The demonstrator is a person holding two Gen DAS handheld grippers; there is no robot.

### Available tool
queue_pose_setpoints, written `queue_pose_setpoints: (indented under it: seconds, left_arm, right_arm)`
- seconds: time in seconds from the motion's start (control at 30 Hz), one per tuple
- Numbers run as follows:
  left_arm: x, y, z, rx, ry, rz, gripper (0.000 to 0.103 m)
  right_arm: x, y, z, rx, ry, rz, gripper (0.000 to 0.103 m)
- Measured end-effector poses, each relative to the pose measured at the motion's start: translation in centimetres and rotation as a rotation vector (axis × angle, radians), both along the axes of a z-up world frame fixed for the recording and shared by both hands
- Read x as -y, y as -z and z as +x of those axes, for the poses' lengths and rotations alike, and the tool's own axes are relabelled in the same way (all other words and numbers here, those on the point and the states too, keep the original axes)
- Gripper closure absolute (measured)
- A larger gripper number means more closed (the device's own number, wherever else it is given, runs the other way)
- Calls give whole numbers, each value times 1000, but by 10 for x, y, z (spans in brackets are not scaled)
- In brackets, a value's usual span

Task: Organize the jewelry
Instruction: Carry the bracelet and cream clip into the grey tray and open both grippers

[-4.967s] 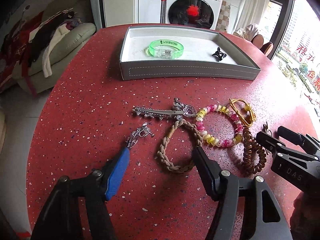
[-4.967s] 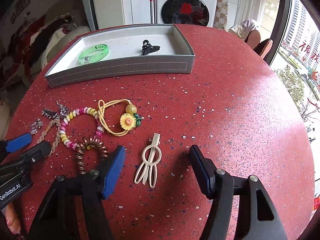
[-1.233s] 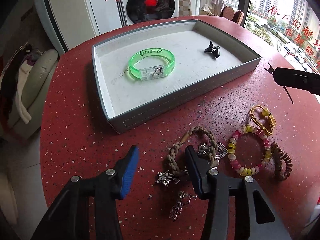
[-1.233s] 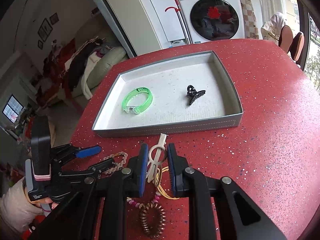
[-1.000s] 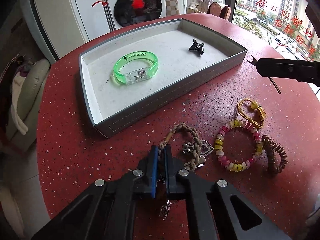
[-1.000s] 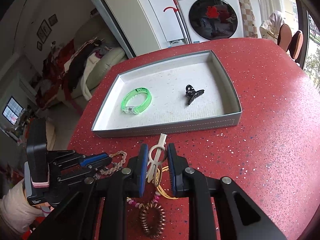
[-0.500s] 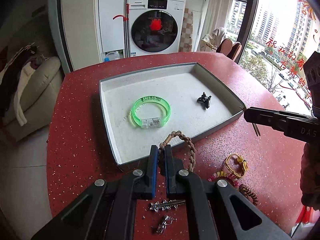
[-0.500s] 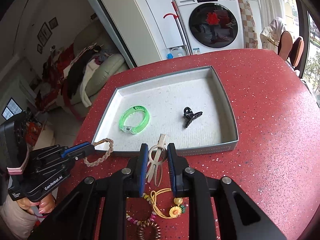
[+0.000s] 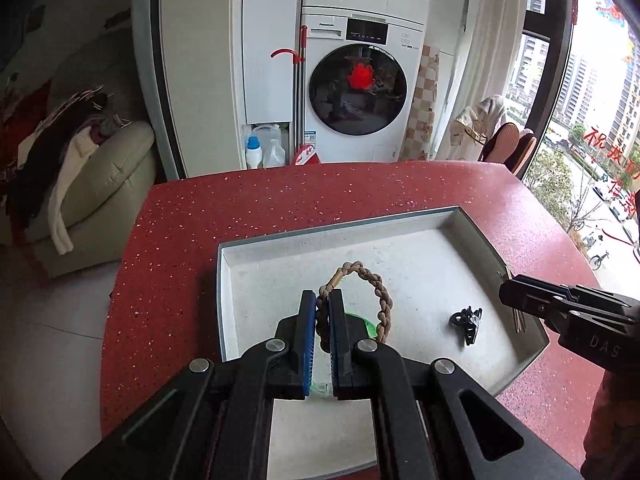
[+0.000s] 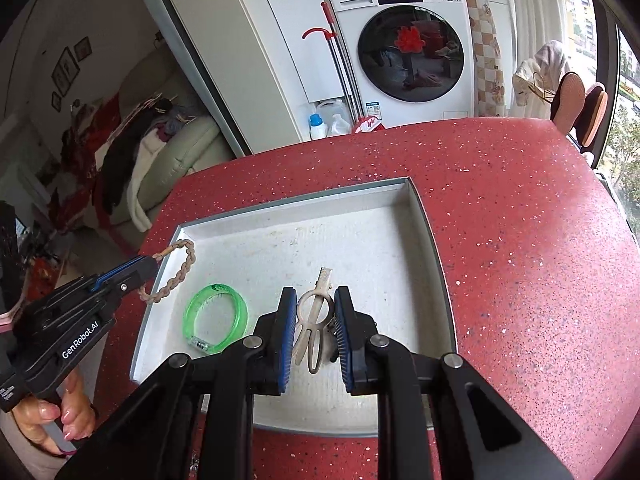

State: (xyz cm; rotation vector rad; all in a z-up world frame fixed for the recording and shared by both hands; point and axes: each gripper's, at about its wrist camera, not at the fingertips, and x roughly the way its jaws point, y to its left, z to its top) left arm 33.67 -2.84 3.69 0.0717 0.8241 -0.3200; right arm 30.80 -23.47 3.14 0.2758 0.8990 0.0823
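Note:
My left gripper (image 9: 323,302) is shut on a tan braided rope bracelet (image 9: 378,294) and holds it above the left part of the grey tray (image 9: 486,248); it also shows in the right wrist view (image 10: 176,272). My right gripper (image 10: 316,312) is shut on a cream hair clip (image 10: 314,320) and holds it above the tray (image 10: 430,232), near its front middle. A green bangle (image 10: 214,318) lies in the tray, mostly hidden by my left fingers in the left wrist view (image 9: 360,322). A black claw clip (image 9: 466,322) lies in the tray at the right.
The tray sits on a round red speckled table (image 9: 180,240). A washing machine (image 9: 360,92) and a cream sofa (image 9: 100,168) stand beyond the table's far edge. Chairs (image 10: 576,108) stand at the right by the window.
Both grippers have risen and moved forward over the tray, each still holding its piece. The rest of the loose jewelry has dropped out of view.

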Motion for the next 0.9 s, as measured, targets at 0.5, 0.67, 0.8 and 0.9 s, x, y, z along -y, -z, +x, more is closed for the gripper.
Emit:
queue_pose_setpoints:
  seconds: [0.5, 0.67, 0.8, 0.9]
  left_arm:
    - [4, 60, 49, -70, -83, 109, 78]
    - [12, 60, 50, -57, -70, 151, 78]
    - [12, 60, 49, -65, -78, 155, 78]
    - [9, 57, 48, -54, -86, 144, 76]
  right_arm:
    - [12, 49, 27, -67, 49, -56, 82]
    - [9, 53, 28, -76, 36, -57, 81]
    - [11, 50, 25, -68, 23, -21, 70]
    - [11, 43, 18, -38, 27, -3, 55]
